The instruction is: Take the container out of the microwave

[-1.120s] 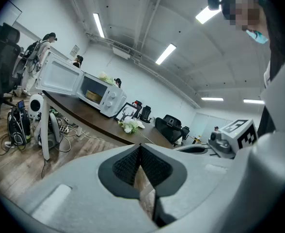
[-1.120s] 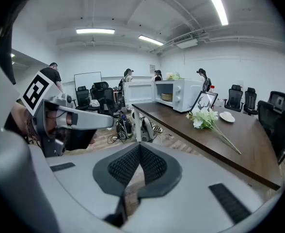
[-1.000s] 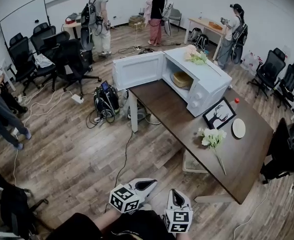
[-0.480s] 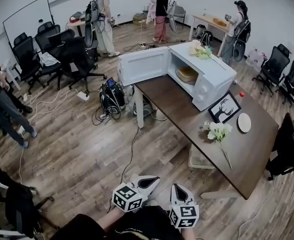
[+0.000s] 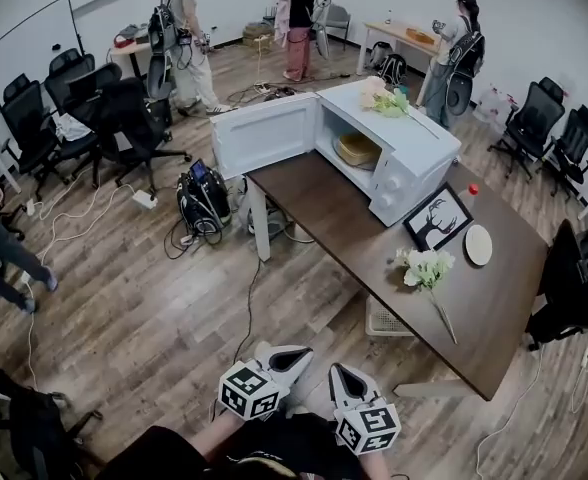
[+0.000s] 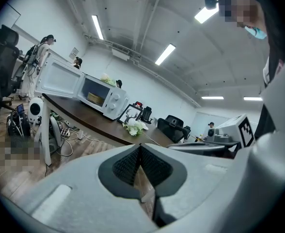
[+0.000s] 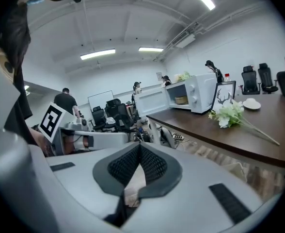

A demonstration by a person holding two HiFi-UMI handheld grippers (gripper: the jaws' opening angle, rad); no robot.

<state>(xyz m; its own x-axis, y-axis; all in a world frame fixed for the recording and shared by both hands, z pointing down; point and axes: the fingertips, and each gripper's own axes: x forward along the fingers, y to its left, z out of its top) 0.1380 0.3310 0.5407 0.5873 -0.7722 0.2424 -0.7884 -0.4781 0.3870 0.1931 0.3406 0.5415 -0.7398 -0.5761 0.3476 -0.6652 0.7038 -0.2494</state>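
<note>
The white microwave (image 5: 406,164) stands at the far end of the dark wooden table (image 5: 354,230), its door (image 5: 264,134) swung wide open to the left. Inside sits a tan, basket-like container (image 5: 359,152), also seen in the left gripper view (image 6: 95,99) and the right gripper view (image 7: 181,100). My left gripper (image 5: 288,359) and right gripper (image 5: 340,376) hang low in front of me over the wooden floor, far from the microwave. Both are shut with nothing between their pads.
On the table lie a framed deer picture (image 5: 437,224), white flowers (image 5: 424,269), a white plate (image 5: 478,245) and a small red thing (image 5: 473,189). More flowers (image 5: 385,101) top the microwave. A crate (image 5: 384,318) sits under the table; cables, gear (image 5: 202,200), chairs and several people stand around.
Both grippers have shifted slightly at the bottom of the head view, and the right one has rolled a bit. A person at the left edge has moved farther left.
</note>
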